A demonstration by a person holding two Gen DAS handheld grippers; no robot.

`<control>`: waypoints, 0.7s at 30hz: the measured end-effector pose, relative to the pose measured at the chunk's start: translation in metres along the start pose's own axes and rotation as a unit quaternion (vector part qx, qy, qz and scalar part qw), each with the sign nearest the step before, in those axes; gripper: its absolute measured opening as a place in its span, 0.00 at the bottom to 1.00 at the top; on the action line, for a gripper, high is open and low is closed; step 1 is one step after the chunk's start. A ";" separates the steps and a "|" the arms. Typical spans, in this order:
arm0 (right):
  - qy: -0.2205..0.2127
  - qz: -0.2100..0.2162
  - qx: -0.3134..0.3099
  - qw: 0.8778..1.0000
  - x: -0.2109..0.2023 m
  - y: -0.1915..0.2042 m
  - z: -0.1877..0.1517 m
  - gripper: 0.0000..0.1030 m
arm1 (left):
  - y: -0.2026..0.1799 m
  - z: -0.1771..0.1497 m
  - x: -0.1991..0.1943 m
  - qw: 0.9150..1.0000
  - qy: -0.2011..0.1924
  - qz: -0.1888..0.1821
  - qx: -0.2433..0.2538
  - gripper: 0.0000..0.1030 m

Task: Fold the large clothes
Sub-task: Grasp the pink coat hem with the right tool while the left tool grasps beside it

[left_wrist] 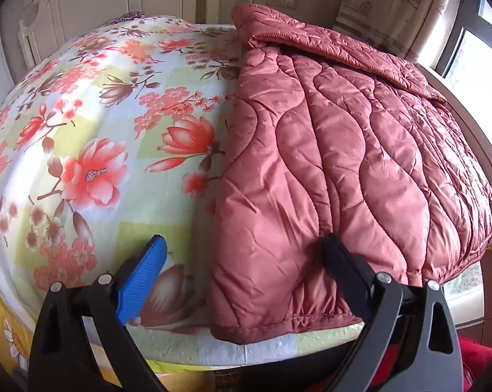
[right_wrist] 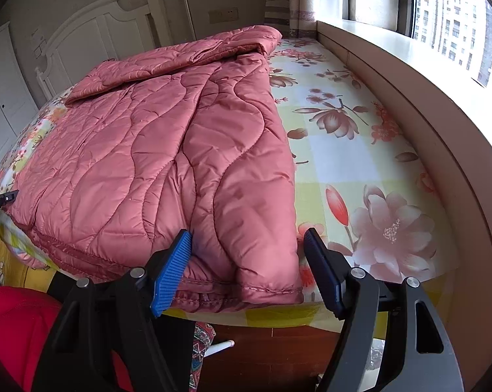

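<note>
A pink quilted jacket (left_wrist: 327,150) lies folded lengthwise on the flowered bed sheet (left_wrist: 92,137), its collar end toward the headboard. My left gripper (left_wrist: 242,241) is open. Its fingers straddle the jacket's near left hem corner: the blue pad (left_wrist: 144,277) stands over the sheet and the other finger rests over the quilting. In the right wrist view the jacket (right_wrist: 154,150) fills the left of the bed. My right gripper (right_wrist: 246,233) is open around the near right hem corner, its left pad (right_wrist: 174,268) against the fabric and its right pad (right_wrist: 321,271) just clear of it.
A white headboard (right_wrist: 92,32) stands at the far end. A window sill (right_wrist: 409,75) and curtain (left_wrist: 399,6) run along the bed's right side. The bed's near edge (right_wrist: 262,317) drops to a wooden floor. A person's red sleeve (right_wrist: 17,320) is at lower left.
</note>
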State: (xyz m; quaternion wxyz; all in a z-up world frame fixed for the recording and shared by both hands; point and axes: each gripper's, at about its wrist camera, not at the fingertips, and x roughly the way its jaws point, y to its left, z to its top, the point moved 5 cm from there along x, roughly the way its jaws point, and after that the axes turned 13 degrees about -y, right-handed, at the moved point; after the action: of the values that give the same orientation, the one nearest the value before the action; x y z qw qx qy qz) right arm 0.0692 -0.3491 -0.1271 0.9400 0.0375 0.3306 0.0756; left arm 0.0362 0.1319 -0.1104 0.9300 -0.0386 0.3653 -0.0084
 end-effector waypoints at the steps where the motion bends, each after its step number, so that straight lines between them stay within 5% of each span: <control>1: -0.002 0.002 -0.002 1.000 0.000 0.001 0.000 0.66 | -0.001 0.000 0.000 1.000 0.002 0.000 0.001 0.92; 5: -0.008 0.011 -0.010 1.000 -0.002 0.008 -0.001 0.49 | -0.006 -0.002 -0.003 1.000 0.001 -0.002 0.008 0.79; 7: -0.013 0.020 -0.006 1.000 -0.003 0.010 -0.002 0.40 | -0.013 -0.002 -0.008 1.000 0.000 -0.024 0.011 0.56; 11: -0.017 0.032 0.002 0.999 -0.004 0.012 -0.001 0.29 | -0.019 -0.004 -0.011 1.000 0.002 -0.025 0.014 0.35; 12: -0.016 0.037 0.002 0.999 -0.004 0.013 -0.001 0.24 | -0.019 -0.004 -0.012 1.000 0.003 -0.027 0.011 0.20; 13: -0.014 0.041 0.002 0.999 -0.004 0.015 -0.001 0.21 | -0.019 -0.004 -0.012 0.999 0.007 -0.031 0.006 0.15; 21: -0.028 0.034 0.020 0.999 -0.010 0.015 0.000 0.16 | -0.024 -0.003 -0.019 1.000 0.004 -0.024 0.002 0.08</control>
State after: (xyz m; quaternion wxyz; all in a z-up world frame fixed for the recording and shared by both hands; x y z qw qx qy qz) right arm 0.0600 -0.3360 -0.1195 0.9449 0.0692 0.3040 0.0996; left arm 0.0207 0.1091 -0.0973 0.9283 -0.0450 0.3676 -0.0317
